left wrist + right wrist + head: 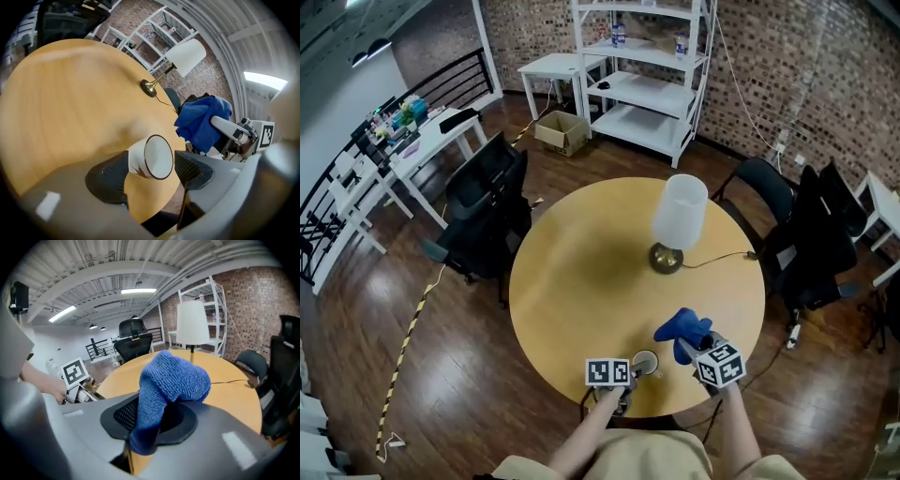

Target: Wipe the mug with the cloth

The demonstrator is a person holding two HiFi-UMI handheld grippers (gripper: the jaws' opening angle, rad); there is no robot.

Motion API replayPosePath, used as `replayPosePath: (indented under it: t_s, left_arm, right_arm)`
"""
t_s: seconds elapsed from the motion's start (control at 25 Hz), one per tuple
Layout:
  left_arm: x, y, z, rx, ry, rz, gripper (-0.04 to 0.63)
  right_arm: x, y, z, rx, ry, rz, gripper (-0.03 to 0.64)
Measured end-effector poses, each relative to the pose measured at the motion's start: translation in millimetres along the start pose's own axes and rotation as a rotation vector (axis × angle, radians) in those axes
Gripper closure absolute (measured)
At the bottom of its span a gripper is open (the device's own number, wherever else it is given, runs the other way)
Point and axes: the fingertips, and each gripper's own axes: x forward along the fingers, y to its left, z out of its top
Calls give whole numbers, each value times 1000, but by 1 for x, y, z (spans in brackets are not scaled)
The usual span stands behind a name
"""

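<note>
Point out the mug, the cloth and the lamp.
mug (137, 159): left gripper view, its white side wall.
cloth (173, 378): right gripper view, its bunched top.
lamp (680, 211): head view, its shade.

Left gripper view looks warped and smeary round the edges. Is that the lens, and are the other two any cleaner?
Left gripper view: fisheye bends the table, pads near the lens blur, the mug is sharp. Right gripper view: same warp, cloth crisp, ceiling lights glare. Head view: curved at the edges, evenly lit.
</note>
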Motion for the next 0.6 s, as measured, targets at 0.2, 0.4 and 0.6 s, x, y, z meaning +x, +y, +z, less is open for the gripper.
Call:
replayPosePath:
  t_s: [0.2,0.4,0.6]
  left_arm:
    - [10,14,-2,-32,-26,124,393]
    - [15,25,2,-60,-21,151,465]
    - [14,30,7,57,-14,186,502]
  right_arm:
    - [59,15,2,-189,133,271,531]
    - [101,38,-30,-576,326,553,532]
    - [124,52,-57,-728,442,732,534]
